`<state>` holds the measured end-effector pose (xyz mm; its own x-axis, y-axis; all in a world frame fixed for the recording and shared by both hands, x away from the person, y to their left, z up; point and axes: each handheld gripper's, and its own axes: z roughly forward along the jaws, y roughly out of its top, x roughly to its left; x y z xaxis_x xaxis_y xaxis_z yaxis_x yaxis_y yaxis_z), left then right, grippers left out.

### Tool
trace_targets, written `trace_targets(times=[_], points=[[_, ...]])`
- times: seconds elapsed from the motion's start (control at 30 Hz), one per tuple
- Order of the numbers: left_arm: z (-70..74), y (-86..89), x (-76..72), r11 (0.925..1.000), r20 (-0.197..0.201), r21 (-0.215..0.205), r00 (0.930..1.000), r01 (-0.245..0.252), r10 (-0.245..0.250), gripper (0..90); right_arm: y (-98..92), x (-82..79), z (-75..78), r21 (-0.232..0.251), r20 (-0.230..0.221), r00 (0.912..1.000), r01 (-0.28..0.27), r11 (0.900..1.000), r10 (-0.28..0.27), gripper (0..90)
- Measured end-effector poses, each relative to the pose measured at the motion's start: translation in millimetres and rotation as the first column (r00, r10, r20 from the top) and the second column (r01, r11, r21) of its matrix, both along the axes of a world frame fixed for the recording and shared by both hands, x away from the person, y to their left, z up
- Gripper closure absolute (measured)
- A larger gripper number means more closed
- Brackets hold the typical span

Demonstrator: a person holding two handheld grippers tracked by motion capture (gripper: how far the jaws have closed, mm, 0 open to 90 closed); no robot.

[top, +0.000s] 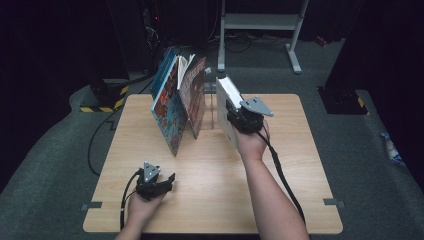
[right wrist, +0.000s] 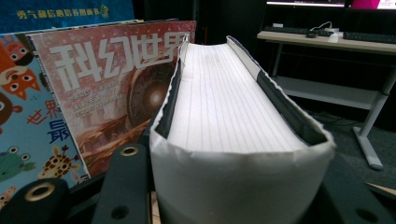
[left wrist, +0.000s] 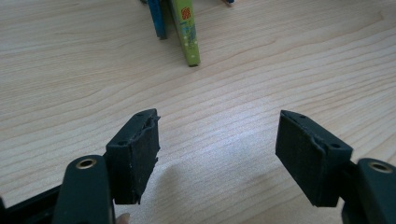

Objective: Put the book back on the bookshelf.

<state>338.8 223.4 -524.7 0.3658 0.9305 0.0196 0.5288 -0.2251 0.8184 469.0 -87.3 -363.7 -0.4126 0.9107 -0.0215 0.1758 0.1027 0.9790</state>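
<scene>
White-covered book (top: 226,102) sits clamped upright in my right gripper (top: 239,112), just beside the leaning magazines (top: 180,102); I should keep it vertical and slide it close; my left gripper (top: 167,181) rests wide, empty.

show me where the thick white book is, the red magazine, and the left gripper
thick white book (right wrist: 229,121), right gripper view, on its page edges.
red magazine (top: 194,97), high view, on its front cover.
left gripper (left wrist: 217,156), left gripper view, midway between its open jaws.
</scene>
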Motion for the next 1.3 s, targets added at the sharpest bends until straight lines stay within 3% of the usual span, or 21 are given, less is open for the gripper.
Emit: trace_targets(times=[0.3,0.83,1.3], points=[[0.0,0.2,-0.1,1.0000,0.002,-0.002,1.0000,0.001,-0.001,30.5,9.9,22.1,-5.3,-0.004,-0.014,0.9996,0.023,1.000,-0.023,53.7],[0.3,1.2,-0.4,1.0000,0.000,-0.008,1.0000,0.006,-0.006,30.6,19.8,53.9,-30.4,-0.016,-0.040,0.9973,0.061,0.998,-0.061,53.6],[0.3,1.2,-0.4,0.9999,-0.001,-0.009,1.0000,0.005,-0.005,30.7,24.8,57.3,-40.3,-0.012,-0.038,0.9974,0.060,0.998,-0.061,53.5]])
